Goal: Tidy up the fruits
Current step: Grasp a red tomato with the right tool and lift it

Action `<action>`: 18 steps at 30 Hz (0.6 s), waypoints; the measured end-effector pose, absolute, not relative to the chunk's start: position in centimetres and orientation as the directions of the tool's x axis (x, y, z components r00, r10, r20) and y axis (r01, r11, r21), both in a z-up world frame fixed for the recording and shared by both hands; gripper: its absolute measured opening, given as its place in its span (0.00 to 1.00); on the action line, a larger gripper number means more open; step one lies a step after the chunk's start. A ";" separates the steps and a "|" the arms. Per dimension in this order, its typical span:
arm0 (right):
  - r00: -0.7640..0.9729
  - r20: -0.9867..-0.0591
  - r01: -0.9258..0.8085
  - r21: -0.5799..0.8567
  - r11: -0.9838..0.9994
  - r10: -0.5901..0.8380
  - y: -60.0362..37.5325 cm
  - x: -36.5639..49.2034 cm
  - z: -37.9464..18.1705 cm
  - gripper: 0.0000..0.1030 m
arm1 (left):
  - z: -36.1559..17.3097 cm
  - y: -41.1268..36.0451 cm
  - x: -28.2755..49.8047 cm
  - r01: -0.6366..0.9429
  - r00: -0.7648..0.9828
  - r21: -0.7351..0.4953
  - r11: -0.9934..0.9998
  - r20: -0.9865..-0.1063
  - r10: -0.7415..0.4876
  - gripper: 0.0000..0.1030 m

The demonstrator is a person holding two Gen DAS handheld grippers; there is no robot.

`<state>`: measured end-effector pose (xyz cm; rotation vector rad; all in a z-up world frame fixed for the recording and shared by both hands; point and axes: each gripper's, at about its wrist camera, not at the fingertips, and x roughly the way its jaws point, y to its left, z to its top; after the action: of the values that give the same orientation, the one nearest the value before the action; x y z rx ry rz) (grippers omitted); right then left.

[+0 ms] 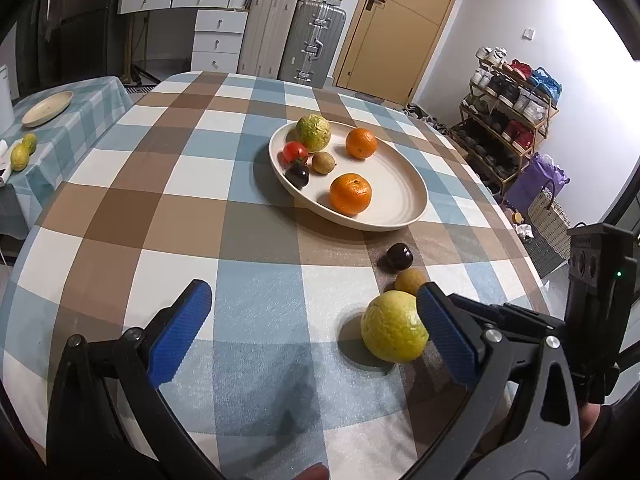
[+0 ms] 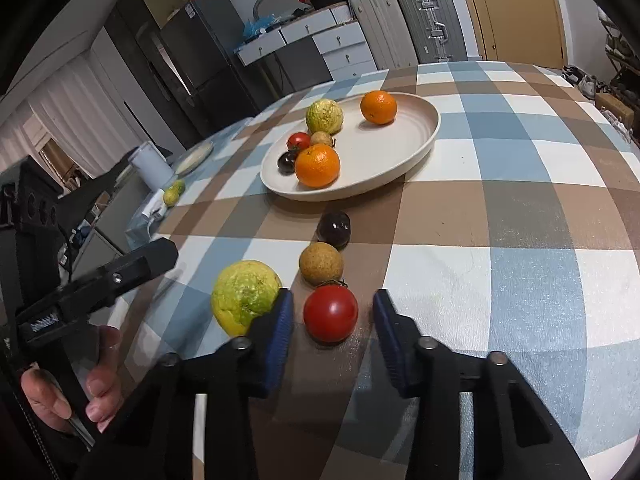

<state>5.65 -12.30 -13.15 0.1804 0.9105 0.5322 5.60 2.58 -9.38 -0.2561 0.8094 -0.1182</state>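
A cream plate (image 1: 400, 196) (image 2: 416, 136) on the checked table holds two oranges (image 1: 351, 194), a green-yellow citrus (image 1: 313, 133), a red tomato (image 1: 295, 152), a brown fruit (image 1: 323, 162) and a dark plum (image 1: 298, 175). Loose on the table lie a yellow-green citrus (image 2: 244, 294) (image 1: 392, 326), a red tomato (image 2: 331, 313), a brown fruit (image 2: 321, 263) and a dark plum (image 2: 334, 229). My right gripper (image 2: 332, 312) is open, its fingers either side of the loose tomato. My left gripper (image 1: 312, 304) is open and empty, its right finger beside the loose citrus.
A side table at the left carries an empty plate (image 1: 47, 109) and two small green-yellow fruits (image 1: 20, 156). Suitcases (image 1: 312, 42), drawers and a door stand behind the table. A shoe rack (image 1: 508, 120) is at the right. The table edge curves near both grippers.
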 end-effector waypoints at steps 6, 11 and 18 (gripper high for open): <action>0.489 -0.691 -0.382 0.379 0.843 0.532 -12.3 5.7 -13.4 0.27 | -9.2 2.6 6.7 0.018 0.676 -0.271 0.963 -0.706 -0.211 0.99; 0.507 -0.663 -0.379 0.402 0.834 0.550 -13.3 5.5 -12.9 0.27 | -8.7 1.7 8.3 0.081 0.628 -0.304 0.949 -0.724 -0.286 0.99; 0.563 -0.618 -0.350 0.422 0.836 0.548 -16.2 5.5 -11.5 0.27 | -8.3 -1.9 11.3 0.192 0.514 -0.304 0.933 -0.779 -0.360 0.99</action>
<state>5.47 -16.23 -11.55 0.2647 0.8153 0.5355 11.26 -1.89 -8.28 -0.1881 0.9776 -0.3343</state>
